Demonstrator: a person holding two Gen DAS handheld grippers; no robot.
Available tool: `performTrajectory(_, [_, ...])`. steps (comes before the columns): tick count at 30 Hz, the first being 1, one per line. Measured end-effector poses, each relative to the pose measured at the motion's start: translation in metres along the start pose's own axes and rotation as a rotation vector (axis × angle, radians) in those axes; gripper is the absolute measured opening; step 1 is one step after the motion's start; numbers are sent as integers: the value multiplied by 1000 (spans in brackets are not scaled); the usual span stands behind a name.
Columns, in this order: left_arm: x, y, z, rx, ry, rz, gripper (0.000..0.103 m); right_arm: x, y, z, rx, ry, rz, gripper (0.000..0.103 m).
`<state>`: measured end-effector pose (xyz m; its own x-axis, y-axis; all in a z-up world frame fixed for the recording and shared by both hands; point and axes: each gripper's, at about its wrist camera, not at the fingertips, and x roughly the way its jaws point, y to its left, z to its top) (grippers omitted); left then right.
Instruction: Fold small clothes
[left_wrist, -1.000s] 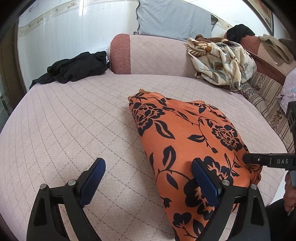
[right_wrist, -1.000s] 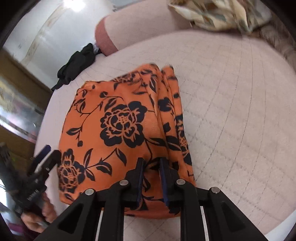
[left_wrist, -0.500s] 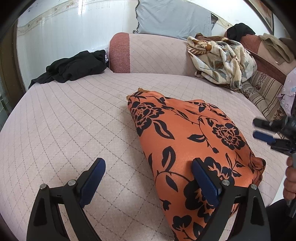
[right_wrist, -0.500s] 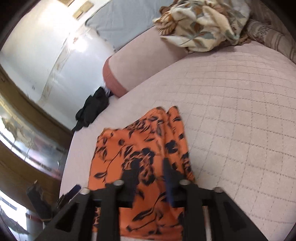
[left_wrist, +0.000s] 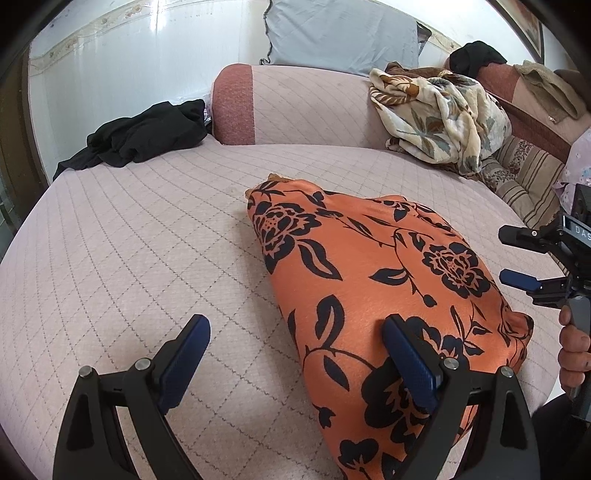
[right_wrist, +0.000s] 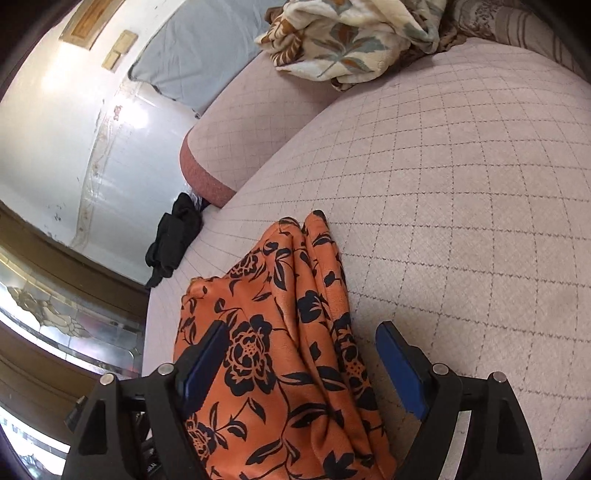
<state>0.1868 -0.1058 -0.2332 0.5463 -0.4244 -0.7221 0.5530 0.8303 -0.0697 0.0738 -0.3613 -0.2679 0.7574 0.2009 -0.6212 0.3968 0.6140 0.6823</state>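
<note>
Left wrist view: the left gripper (left_wrist: 293, 354) has its jaws spread wide, holding nothing, with the orange floral garment (left_wrist: 373, 295) lying folded on the bed (left_wrist: 129, 258), partly under the right-hand jaw, probably lined up for another fold. The right gripper (left_wrist: 517, 258) hovers beyond the garment's far edge. Right wrist view: its jaws gape apart too, the bunched garment (right_wrist: 288, 350) between them, nothing pinched.

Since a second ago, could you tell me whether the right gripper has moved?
Yes. The right gripper was shut on the orange floral garment; it has let go, opened and pulled back, so more of the quilted bed cover shows.
</note>
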Motion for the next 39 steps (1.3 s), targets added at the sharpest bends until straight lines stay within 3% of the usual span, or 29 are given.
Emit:
performTrajectory(10, [5,-3,2,4,5,-8,95,10,-5,7,-20,38,8,84])
performTrajectory(21, [12,-7,3,8,20,-34,95,25,-19,11,6,140,51,84])
performTrajectory(23, [14,-7,3,2,36,-61,95,35,-22,12,21,173,55,84])
performTrajectory(27, [27,1,5,-60,113,-182,95,58,-23,16,44,233,114,84])
performTrajectory(31, [36,9,5,-123,165,-272,95,78,-8,18,-16,262,142,84])
performTrajectory(35, [44,7,6,-123,198,-337,95,83,6,12,-76,273,129,84])
performTrajectory(39, [54,-3,9,-80,198,-368,93,88,18,2,-137,283,95,71])
